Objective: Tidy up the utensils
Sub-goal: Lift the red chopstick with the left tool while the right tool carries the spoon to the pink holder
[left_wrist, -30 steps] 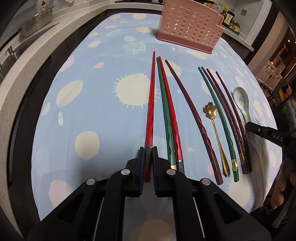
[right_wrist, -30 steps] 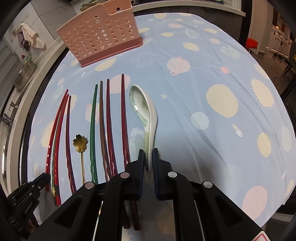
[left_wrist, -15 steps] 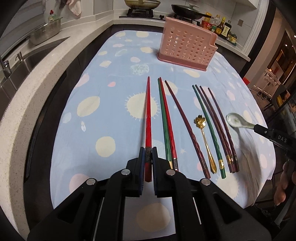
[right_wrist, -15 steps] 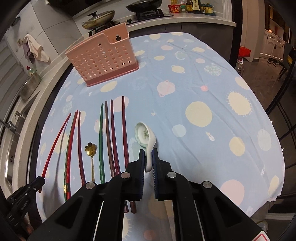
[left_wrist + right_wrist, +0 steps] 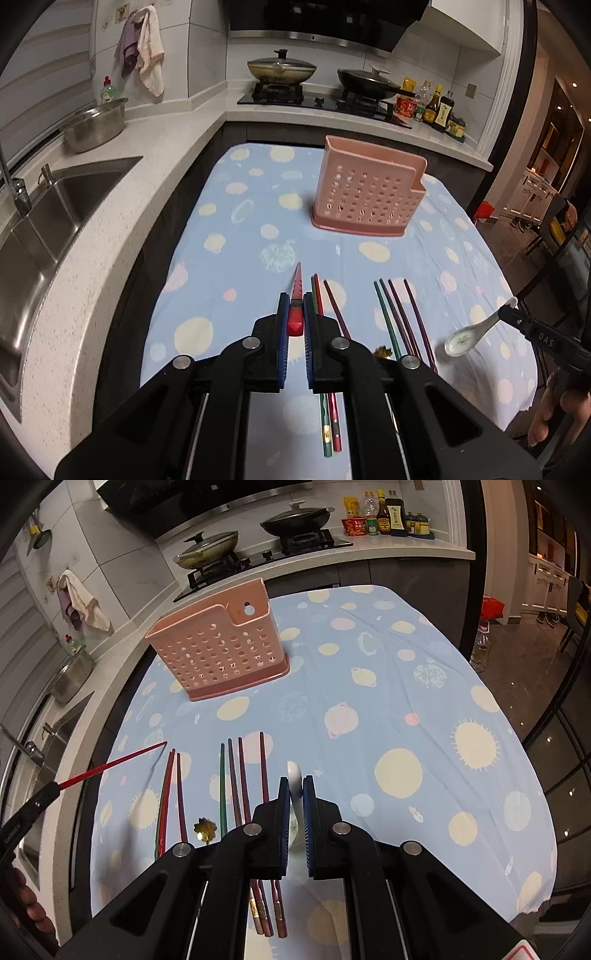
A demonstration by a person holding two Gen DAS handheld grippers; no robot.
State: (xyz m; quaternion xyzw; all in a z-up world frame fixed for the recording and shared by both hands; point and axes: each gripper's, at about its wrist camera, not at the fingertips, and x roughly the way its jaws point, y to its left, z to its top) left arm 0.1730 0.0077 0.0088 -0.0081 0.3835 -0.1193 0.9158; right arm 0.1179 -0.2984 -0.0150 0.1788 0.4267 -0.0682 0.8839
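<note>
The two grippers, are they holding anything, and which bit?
The left gripper pinches the red chopstick near its thick end. The right gripper pinches the white spoon by its handle.

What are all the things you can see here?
red chopstick: one, red, lifted in the air
white spoon: one, white, lifted in the air
other chopsticks: seven, green, red and dark red, lying on the cloth
gold spoon: one, gold, among those chopsticks
basket: one, pink, far end of the cloth
pans: two, dark, on the stove
sink: one, steel, left counter
left tool: black, shut on the red chopstick
right tool: black, shut on the white spoon
</note>
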